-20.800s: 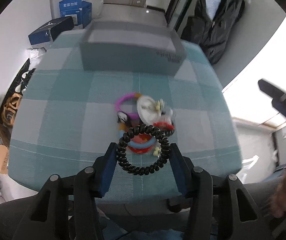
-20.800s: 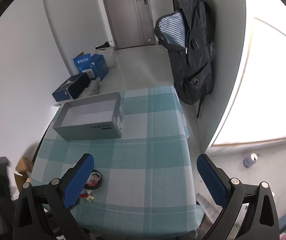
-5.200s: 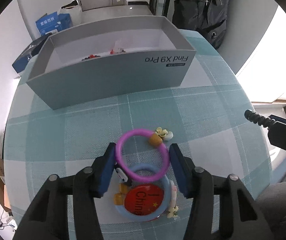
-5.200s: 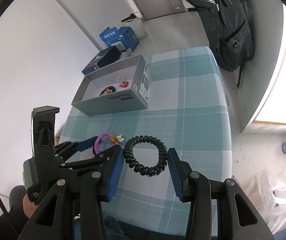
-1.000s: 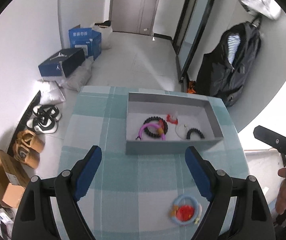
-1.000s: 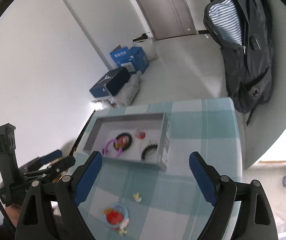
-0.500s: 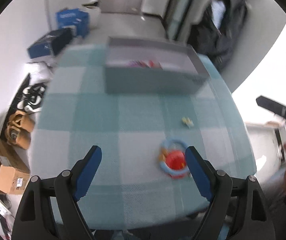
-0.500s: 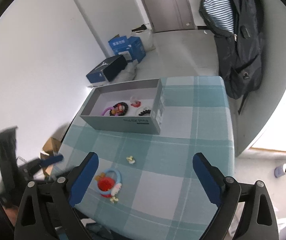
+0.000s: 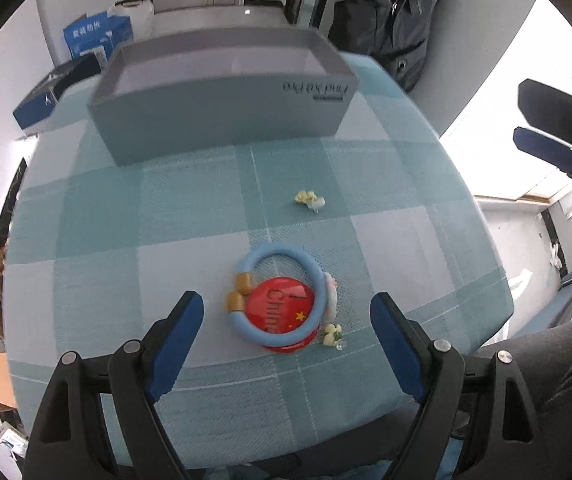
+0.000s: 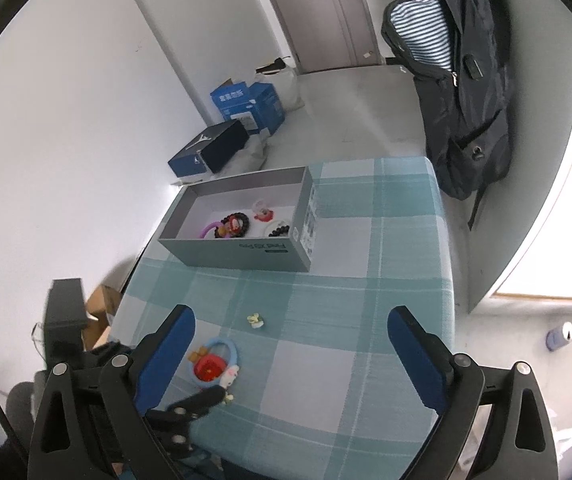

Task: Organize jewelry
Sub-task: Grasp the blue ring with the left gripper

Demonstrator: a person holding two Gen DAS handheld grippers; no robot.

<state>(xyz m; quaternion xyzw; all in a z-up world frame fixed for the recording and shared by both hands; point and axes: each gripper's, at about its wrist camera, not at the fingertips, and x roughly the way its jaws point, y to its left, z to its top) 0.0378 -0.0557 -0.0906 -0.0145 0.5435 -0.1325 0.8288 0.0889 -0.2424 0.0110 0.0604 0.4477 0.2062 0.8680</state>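
Hovering over the checked tablecloth (image 9: 134, 216), the left gripper (image 9: 286, 312) has its jaws wide apart and nothing between the pads. Just ahead of that gap lies one blue ring bracelet (image 9: 282, 292), flat on the cloth, with two amber beads on its left side and a white charm on its right. One red round badge (image 9: 284, 312) sits under the ring's near half, its lettering running sideways. One small yellow flower piece (image 9: 327, 336) lies touching the badge's right edge, and a second yellow flower piece (image 9: 309, 199) lies well ahead, between the jaws' line and the grey box (image 9: 222, 116).

In the right wrist view the box's long axis runs across the table, its open top up; several pieces lie inside, too small to count surely.

The right gripper (image 10: 291, 344) has just been opening; its jaws stand wide and empty, with the bracelet near the left finger.
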